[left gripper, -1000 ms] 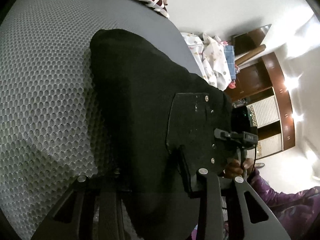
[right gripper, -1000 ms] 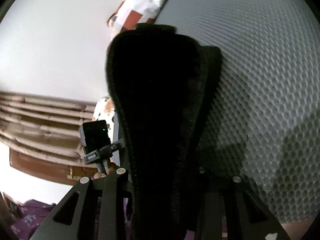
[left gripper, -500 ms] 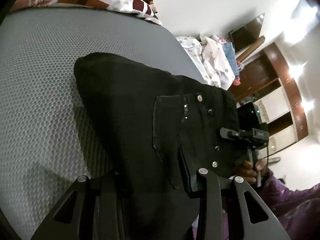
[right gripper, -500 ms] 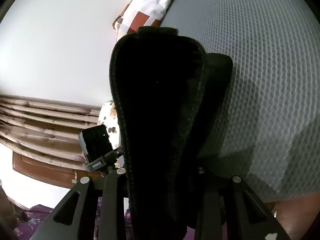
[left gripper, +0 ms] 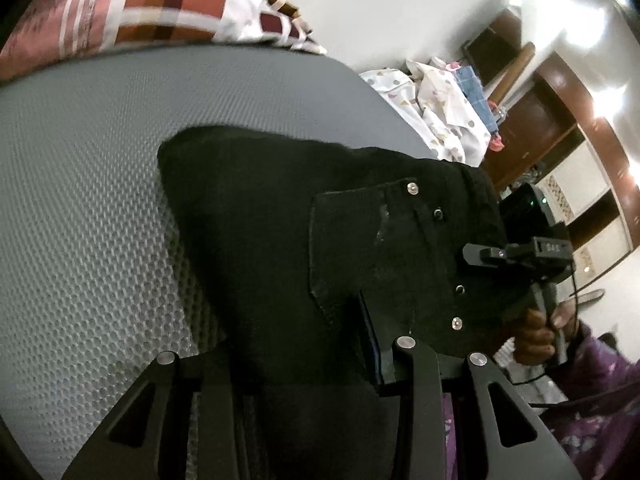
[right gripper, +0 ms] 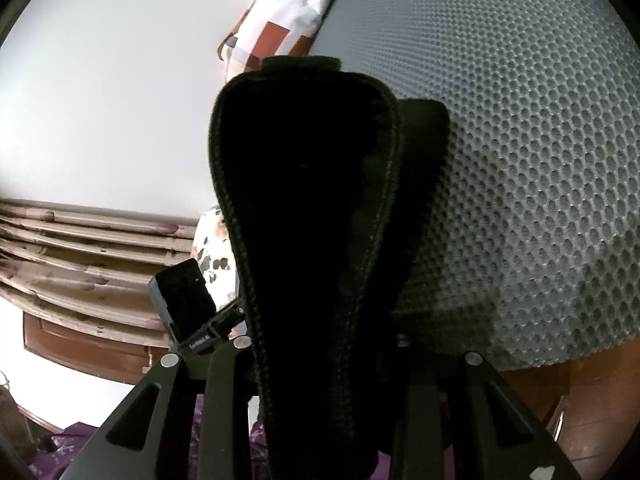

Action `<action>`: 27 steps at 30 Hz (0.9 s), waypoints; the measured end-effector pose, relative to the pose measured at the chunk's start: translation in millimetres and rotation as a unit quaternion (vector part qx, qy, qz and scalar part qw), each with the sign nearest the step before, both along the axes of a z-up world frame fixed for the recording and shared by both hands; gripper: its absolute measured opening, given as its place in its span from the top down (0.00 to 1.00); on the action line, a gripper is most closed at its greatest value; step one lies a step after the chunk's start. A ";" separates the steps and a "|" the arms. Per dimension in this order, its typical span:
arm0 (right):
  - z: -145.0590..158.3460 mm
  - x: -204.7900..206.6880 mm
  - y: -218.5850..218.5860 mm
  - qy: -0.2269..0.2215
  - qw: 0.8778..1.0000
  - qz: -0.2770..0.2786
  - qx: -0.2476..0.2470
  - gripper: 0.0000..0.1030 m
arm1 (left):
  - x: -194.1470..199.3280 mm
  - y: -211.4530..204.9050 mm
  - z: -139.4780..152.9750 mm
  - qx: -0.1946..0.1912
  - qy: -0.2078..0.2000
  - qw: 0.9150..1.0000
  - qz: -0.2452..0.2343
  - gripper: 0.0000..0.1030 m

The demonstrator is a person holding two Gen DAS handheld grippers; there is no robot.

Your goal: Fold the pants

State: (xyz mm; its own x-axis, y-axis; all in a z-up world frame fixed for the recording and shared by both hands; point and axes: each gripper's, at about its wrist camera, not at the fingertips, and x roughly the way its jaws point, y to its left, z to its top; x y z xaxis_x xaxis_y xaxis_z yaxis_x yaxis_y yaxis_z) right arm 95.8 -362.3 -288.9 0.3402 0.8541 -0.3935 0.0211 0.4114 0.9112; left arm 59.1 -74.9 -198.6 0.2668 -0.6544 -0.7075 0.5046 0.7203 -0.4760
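Black pants (left gripper: 280,240) with a riveted back pocket (left gripper: 372,248) hang between my two grippers above the grey mesh mattress (left gripper: 80,200). My left gripper (left gripper: 308,364) is shut on the waist end. My right gripper (right gripper: 320,344) is shut on the pants (right gripper: 304,200), whose stitched waistband edge rises in front of its camera. The right gripper's body also shows in the left wrist view (left gripper: 520,256), and the left gripper's body in the right wrist view (right gripper: 184,300).
A checked red and white pillow (left gripper: 160,12) lies at the head of the mattress (right gripper: 520,120). A pile of spotted white clothes (left gripper: 440,112) sits beyond the bed. Brown wooden cupboards (left gripper: 560,140) stand behind. The person's hand and purple sleeve (left gripper: 592,380) are at right.
Both grippers have risen and tilted with the pants still held. The pants lift off the mattress and more of the pillow comes into view.
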 end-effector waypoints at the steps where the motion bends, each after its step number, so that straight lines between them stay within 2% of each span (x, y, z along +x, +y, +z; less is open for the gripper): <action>1: 3.7 0.3 2.9 -0.005 1.000 0.002 0.001 0.71 | -0.3 -0.7 1.1 0.002 -0.003 1.000 0.000 0.68; 6: 11.0 1.6 12.4 -0.010 1.000 0.005 0.011 0.71 | 0.5 3.6 6.5 0.001 -0.010 1.000 0.007 0.68; 12: 15.2 8.8 26.8 -0.014 1.000 0.010 0.023 0.71 | -3.6 7.5 17.6 0.023 -0.036 0.999 0.013 0.68; 27: 30.9 38.2 71.5 -0.035 0.998 0.040 0.036 0.71 | -1.3 55.0 37.0 0.038 -0.062 0.996 0.048 0.68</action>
State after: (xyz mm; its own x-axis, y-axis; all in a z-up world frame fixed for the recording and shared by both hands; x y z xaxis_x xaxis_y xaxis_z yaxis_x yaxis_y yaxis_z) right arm 134.0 -290.8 -258.0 0.2948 0.9044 -0.3086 -0.0739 0.3435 0.9362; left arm 57.8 -19.9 -161.5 0.4144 -0.5677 -0.7113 0.4831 0.7996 -0.3567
